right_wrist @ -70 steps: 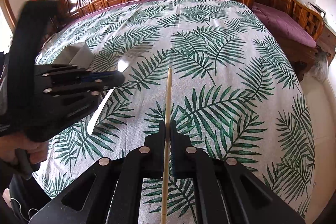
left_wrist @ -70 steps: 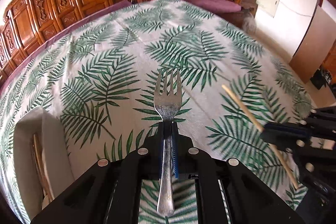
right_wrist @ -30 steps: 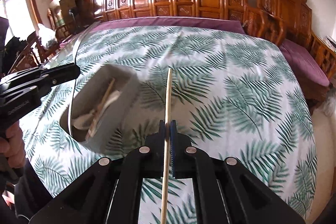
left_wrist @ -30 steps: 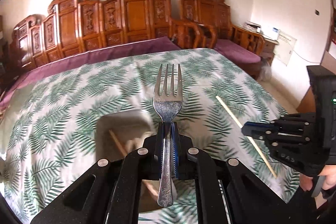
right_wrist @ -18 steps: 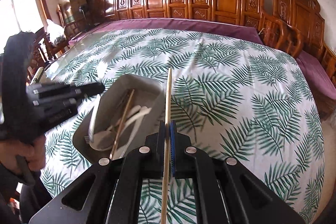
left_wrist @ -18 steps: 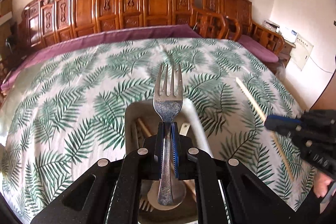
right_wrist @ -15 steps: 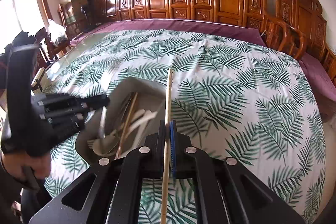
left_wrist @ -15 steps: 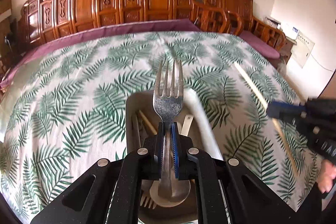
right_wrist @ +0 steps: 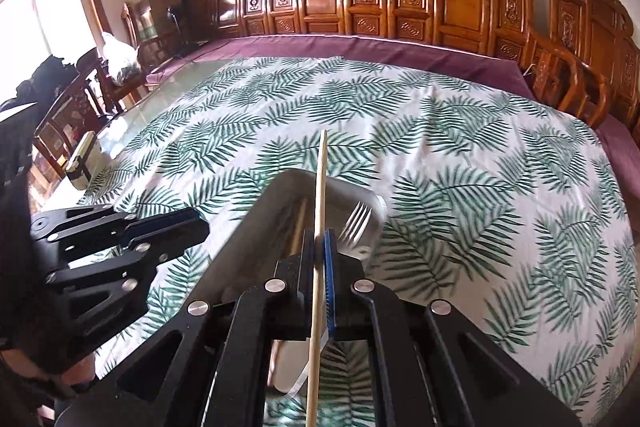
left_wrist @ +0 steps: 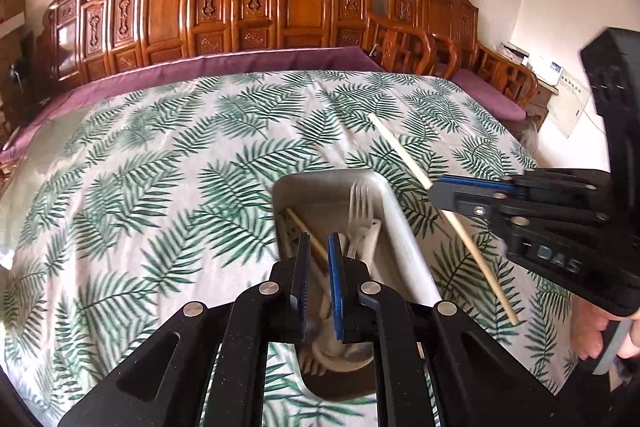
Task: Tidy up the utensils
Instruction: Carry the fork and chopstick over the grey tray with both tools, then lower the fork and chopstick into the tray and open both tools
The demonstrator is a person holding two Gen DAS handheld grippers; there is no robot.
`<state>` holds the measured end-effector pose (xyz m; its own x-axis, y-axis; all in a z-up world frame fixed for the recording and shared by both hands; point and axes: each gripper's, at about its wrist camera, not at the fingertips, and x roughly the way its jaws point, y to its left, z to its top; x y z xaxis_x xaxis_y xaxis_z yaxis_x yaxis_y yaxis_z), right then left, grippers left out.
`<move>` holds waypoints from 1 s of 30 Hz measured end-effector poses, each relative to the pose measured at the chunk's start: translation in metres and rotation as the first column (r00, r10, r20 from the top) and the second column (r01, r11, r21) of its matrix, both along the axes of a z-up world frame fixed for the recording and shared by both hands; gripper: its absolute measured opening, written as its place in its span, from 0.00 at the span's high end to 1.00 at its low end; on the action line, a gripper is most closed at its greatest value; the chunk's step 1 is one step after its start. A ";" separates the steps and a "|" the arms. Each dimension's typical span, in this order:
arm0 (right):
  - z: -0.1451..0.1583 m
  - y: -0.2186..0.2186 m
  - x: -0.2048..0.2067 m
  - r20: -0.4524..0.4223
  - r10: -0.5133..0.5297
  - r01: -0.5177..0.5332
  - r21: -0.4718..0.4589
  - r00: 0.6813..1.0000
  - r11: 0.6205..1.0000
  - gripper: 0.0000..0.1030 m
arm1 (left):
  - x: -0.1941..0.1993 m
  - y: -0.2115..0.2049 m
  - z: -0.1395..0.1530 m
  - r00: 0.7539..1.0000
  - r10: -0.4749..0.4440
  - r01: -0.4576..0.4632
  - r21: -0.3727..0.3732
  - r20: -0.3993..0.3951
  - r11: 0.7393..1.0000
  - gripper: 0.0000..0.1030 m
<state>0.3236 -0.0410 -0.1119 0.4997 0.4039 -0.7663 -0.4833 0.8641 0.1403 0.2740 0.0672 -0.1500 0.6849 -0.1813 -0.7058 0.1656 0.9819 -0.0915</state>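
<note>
Over the leaf-print counter [left_wrist: 160, 163], the left tongs [left_wrist: 316, 247] stand slightly apart and empty above a grey tray [left_wrist: 396, 211] where the fork [left_wrist: 360, 215] lies; the right tongs [right_wrist: 319, 239] clamp a chopstick [right_wrist: 320, 187].

We see a shiny metal fork [left_wrist: 361, 217], pale wooden chopstick [left_wrist: 448, 217], matt cloth tablecloth [left_wrist: 160, 163], glossy carved wood chairs [left_wrist: 248, 3].

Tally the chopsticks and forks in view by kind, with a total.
Chopsticks: 2 (chopstick in the right tongs; chopstick in the bin)
Forks: 2, both in the bin (fork at its far end; fork tines at its near end, partly hidden)
Total: 4
</note>
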 end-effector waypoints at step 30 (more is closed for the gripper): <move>-0.036 0.026 0.003 -0.044 -0.051 0.051 -0.018 0.998 0.999 0.93 | -0.025 0.039 0.003 0.998 0.058 -0.058 -0.003 0.015 0.998 0.84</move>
